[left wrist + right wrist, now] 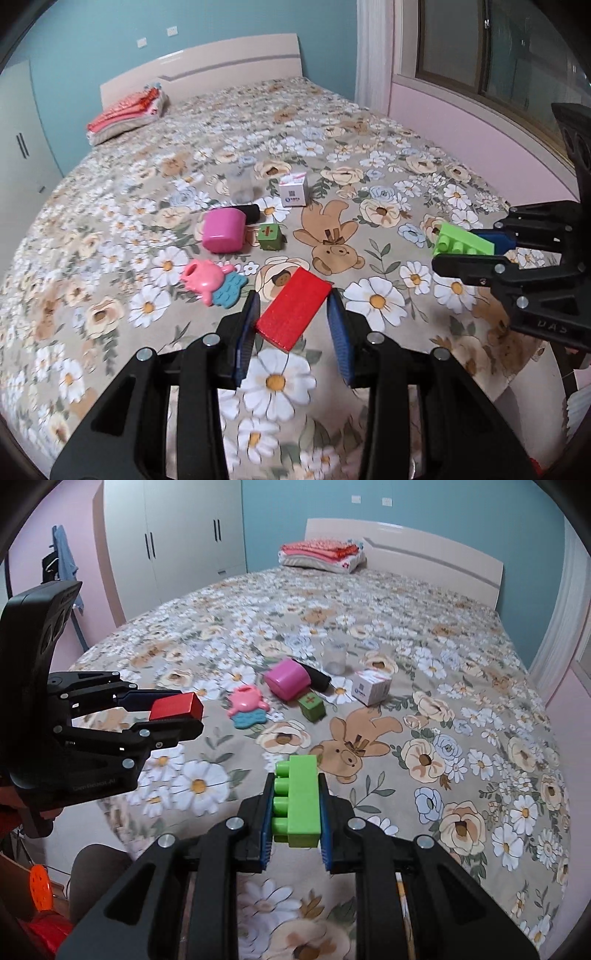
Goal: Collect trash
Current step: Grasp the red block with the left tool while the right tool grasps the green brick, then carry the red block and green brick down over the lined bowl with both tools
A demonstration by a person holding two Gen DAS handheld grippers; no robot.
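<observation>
Above the floral bed, left claw (293,314) grips red block (293,314); right claw (295,805) grips green brick (301,801).

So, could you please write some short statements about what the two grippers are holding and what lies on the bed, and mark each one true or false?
1. The left gripper has its jaws around a red block. True.
2. The right gripper holds a blue ball. False: it grips a green studded brick.
3. The pink cup stands upright on the bedspread. False: it lies on its side.
4. A small white box sits beyond the green cube, as seen from the left wrist. True.
5. The folded bedding lies near the headboard. True.
6. The pink toy is stacked on top of the white box. False: it lies on the bedspread, apart from the box.
</observation>
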